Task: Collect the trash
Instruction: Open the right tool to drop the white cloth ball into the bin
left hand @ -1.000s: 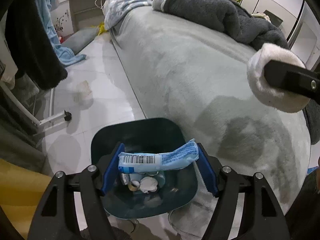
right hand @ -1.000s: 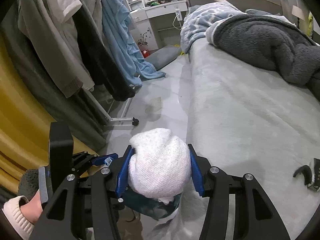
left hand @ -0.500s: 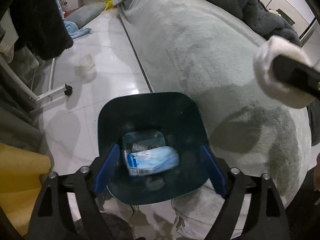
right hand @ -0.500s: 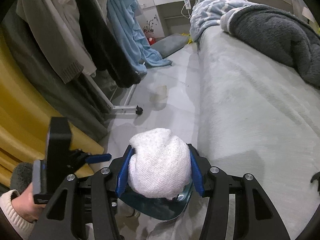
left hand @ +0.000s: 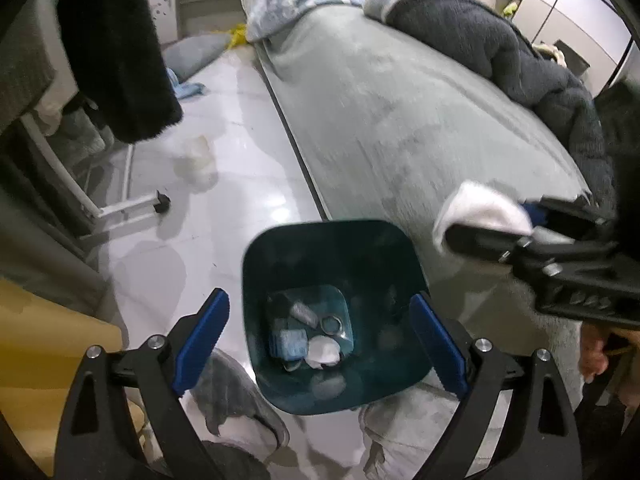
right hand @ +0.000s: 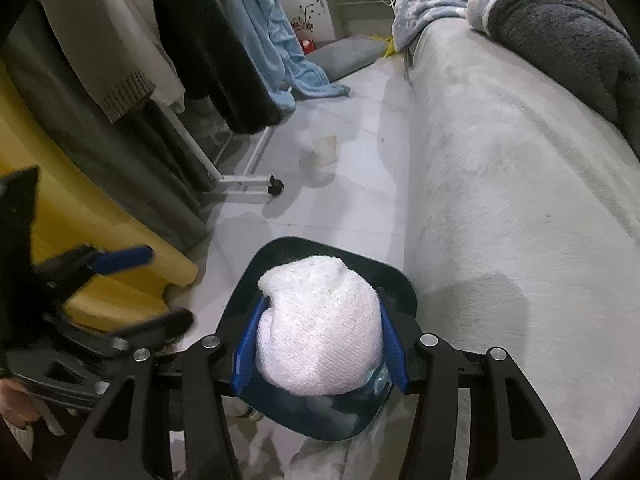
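- A long grey-green bed (left hand: 420,128) fills the right half of both views, its near edge running down to a pale tiled floor (left hand: 240,208).
- A dark teal trash bin (left hand: 256,280) stands on the floor, touching or just beside the bed's side; I cannot tell which.
- A clothes rack with hanging coats (right hand: 168,40) lines the left, its wheeled foot (left hand: 162,200) resting on the tiles beyond the bin, and a yellow cushion (right hand: 88,264) sits near the bin's left side.
- My left gripper (left hand: 320,336) hangs directly above the bin with its blue pads wide apart and nothing between them.
- A second ago it was clamped on a blue-and-white wrapper (left hand: 290,344); that wrapper now lies at the bottom of the bin among other small scraps, so that piece is collected.
- My right gripper (right hand: 320,344) is closed firmly on a white wad of knitted cloth (right hand: 320,320), and it has moved from over the bed to above the bin's mouth.
- I judge this wad is the next piece to drop.
- Room to move: the strip of floor between bed and rack is narrow, and the two grippers are close together over the bin, so the left should lift away first.
- A pale crumpled scrap (left hand: 198,156) remains on the floor further along the aisle.
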A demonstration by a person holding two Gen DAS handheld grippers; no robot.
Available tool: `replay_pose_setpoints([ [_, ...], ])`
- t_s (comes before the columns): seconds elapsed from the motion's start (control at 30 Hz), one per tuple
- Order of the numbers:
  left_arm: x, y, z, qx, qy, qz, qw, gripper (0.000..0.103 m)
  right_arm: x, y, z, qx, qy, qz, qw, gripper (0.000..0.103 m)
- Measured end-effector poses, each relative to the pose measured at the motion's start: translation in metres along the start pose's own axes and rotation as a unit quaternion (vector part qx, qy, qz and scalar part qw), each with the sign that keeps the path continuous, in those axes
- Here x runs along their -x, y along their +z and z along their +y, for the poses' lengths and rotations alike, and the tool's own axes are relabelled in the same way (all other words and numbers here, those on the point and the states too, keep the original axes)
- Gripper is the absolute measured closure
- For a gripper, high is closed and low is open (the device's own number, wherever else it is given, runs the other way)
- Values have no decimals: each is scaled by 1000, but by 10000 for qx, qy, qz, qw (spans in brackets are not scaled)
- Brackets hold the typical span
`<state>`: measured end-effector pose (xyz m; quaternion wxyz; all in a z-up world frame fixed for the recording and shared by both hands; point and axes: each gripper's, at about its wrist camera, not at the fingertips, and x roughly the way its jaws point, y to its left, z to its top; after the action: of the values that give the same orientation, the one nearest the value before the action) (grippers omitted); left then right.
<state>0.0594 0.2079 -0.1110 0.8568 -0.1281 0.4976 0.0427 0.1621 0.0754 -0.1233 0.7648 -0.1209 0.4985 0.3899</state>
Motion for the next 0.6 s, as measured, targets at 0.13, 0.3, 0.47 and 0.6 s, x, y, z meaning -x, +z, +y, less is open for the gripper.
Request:
replay_pose_setpoints([
  [0.13,15,5,5,-26,117,-299,9995,9,-18,-2,0,14,-35,209,9998,49],
  [0.3,33,12,3,-125,204,-646,9976,9,-42,-13,6,165,-134,529,9984,48],
  [0.47,52,17,-1,-146,171,-1059,9941,9,-60,-22,12,329,-255,780,9961,47],
  [0.6,65,23,-3,-129,103,-1387,9902,9,-67,-23,15,382,-300,905,9947,40],
])
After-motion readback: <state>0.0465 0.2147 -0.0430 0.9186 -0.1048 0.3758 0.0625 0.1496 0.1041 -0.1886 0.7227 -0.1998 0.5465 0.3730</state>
